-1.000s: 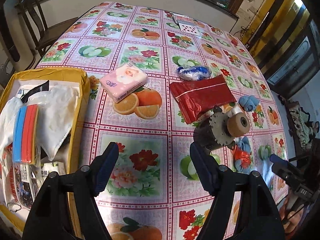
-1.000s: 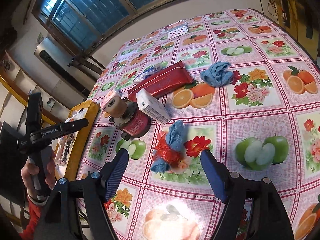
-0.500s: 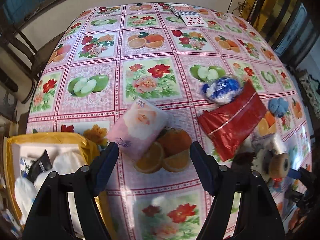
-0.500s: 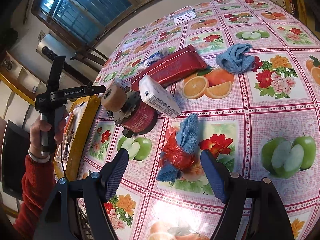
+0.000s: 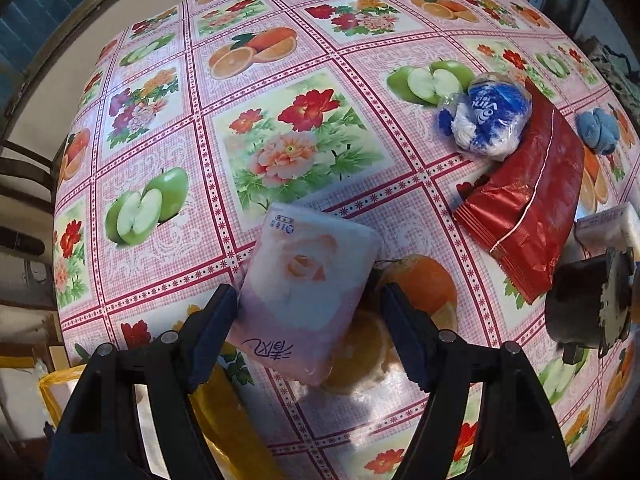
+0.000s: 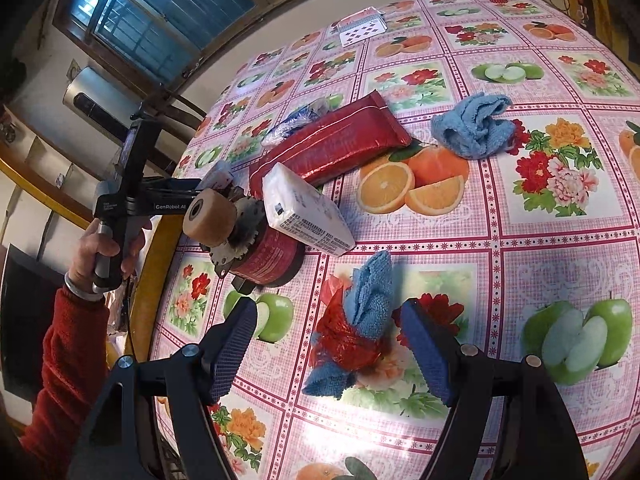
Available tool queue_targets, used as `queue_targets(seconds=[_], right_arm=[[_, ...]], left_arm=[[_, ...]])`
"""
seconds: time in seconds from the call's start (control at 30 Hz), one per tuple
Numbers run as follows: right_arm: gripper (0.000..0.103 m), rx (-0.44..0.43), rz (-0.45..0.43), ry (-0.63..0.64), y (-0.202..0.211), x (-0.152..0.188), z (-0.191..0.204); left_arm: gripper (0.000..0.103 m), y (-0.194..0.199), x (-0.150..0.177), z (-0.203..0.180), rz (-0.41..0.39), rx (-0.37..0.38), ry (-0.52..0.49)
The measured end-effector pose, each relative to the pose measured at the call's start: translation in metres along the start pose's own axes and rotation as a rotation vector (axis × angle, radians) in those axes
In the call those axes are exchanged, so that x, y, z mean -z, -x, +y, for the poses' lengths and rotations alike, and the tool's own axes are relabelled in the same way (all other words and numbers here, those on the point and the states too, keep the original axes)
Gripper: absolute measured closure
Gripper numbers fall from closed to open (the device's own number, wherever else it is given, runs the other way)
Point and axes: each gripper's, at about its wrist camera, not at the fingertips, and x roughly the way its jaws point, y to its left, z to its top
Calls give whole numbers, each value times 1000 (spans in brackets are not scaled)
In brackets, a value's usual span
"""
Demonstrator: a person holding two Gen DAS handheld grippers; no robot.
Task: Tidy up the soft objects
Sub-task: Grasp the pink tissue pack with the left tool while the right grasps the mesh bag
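A pink tissue pack (image 5: 306, 286) with a rose print lies on the fruit-print tablecloth, its near end between the fingers of my open left gripper (image 5: 310, 332). The left finger pad touches or nearly touches its edge; the right pad stands apart. In the right wrist view a blue cloth bundled with red crinkly plastic (image 6: 354, 326) lies between the fingers of my open right gripper (image 6: 328, 350), touching neither. A red foil pack (image 5: 528, 204) (image 6: 334, 142), a blue-white wrapped bundle (image 5: 486, 118), a white tissue pack (image 6: 306, 210) and another blue cloth (image 6: 474, 124) lie farther out.
A yellow box (image 5: 224, 412) sits at the table's left edge, under my left gripper. A red tape dispenser with a toothed wheel (image 6: 244, 240) stands beside the white pack. Playing cards (image 6: 362, 26) lie at the far end. A hand in a red sleeve (image 6: 102, 246) holds the left gripper.
My left gripper swung away from the yellow box and closed in on the pink tissue pack, which now sits between its fingers. The right gripper edged nearer the blue cloth bundle.
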Motion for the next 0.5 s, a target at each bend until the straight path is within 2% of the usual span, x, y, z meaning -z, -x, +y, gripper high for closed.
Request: queue_targets(seconds=[0.1,0.23,0.33,0.43,0.5], right_arm=[[26,40,-6,13,-2,-2,3],[26,68,44,19,-15,-1,9],[25,159,65,51,-29,4,15],[33,227,46,110,-32,6,22],[55,283,47,157,-33,9,25]], left_arm=[[29,0,0,3,-20,12,37],[30,1,-1,1,-24,-3,53],[29,-2,-4,7,-27,0,94],[29,-6,-6,13,-22,39,139],[29,-8,-6,17,-14,66,168]])
